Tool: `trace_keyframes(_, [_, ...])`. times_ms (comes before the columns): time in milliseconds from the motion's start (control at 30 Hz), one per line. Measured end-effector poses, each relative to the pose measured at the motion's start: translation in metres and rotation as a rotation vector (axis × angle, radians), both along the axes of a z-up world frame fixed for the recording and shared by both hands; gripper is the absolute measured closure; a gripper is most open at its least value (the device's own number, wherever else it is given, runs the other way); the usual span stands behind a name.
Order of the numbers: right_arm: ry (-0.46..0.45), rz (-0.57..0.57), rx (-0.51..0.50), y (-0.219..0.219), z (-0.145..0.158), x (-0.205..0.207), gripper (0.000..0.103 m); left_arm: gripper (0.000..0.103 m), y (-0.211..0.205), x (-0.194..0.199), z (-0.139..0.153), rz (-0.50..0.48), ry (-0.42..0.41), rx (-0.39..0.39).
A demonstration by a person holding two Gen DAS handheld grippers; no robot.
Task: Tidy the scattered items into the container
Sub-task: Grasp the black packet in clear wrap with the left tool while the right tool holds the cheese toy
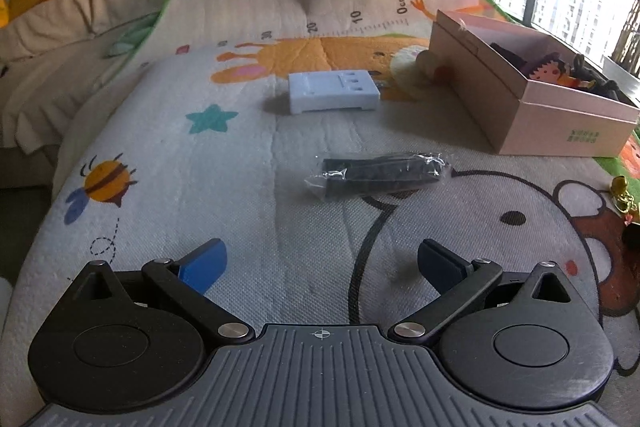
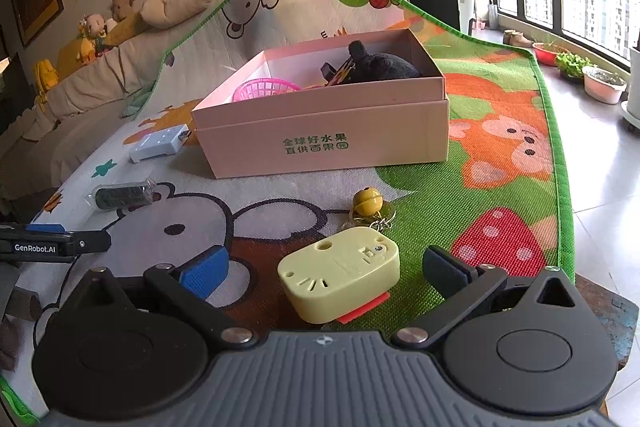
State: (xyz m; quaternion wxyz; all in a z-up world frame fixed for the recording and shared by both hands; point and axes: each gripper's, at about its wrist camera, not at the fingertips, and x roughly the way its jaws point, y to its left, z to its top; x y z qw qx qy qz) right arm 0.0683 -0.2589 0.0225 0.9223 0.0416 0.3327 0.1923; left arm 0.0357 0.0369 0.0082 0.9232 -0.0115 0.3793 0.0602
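One pink box (image 2: 328,143) sits on the cartoon mat (image 2: 500,195), holding a pink basket (image 2: 266,89) and a black plush toy (image 2: 380,65) (other contents unclear). Four items lie loose: white block (image 1: 334,91), bagged black part (image 1: 376,175), yellow bell (image 2: 367,202), yellow case (image 2: 340,273). The left gripper (image 1: 322,263) is spread wide and empty; the right gripper (image 2: 328,271) points down, gaping around the case, untouched.

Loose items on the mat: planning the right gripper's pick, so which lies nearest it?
The pale yellow case, between the open right gripper fingers; the bell keychain lies farther.
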Motion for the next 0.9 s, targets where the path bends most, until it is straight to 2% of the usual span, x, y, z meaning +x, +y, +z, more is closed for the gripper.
trace_keyframes(233, [-0.001, 0.000, -0.023, 0.004, 0.000, 0.000, 0.000, 0.000, -0.003, 0.000, -0.001, 0.008, -0.033, 0.003])
trace_keyframes(400, [-0.003, 0.000, -0.052, 0.008, 0.000, 0.000, 0.000, 0.000, -0.012, 0.007, 0.001, -0.163, -0.073, -0.044])
trace_keyframes(633, [-0.004, 0.001, -0.048, 0.007, -0.001, 0.000, 0.000, 0.000, -0.016, 0.031, 0.001, -0.179, -0.131, 0.001])
trace_keyframes(700, [-0.004, 0.001, -0.044, 0.007, -0.001, 0.001, 0.000, 0.000, -0.013, 0.039, 0.001, -0.197, -0.136, -0.006])
trace_keyframes(900, [-0.004, 0.001, -0.033, 0.004, -0.001, 0.001, 0.000, 0.000, -0.012, 0.046, 0.002, -0.393, -0.159, -0.059])
